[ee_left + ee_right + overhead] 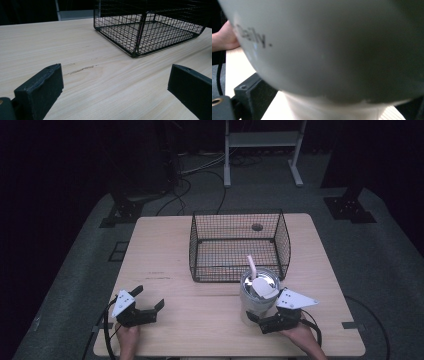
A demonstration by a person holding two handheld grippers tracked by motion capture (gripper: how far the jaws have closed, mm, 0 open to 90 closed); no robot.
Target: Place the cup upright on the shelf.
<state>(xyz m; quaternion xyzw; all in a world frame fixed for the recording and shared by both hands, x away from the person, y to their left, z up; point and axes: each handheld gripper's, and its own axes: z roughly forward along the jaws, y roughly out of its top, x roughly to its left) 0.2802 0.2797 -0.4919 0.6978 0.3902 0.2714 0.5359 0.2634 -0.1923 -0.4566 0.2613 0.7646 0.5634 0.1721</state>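
High view: right tongs grasp the tumbler at lower centre, just before the empty basket; left tongs rest released. Placing seemingly remains.

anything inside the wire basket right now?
Nothing visible inside the black wire basket: bare mesh floor in the high and left gripper views. The tumbler with its pink straw hides a bit of the basket's near right edge.
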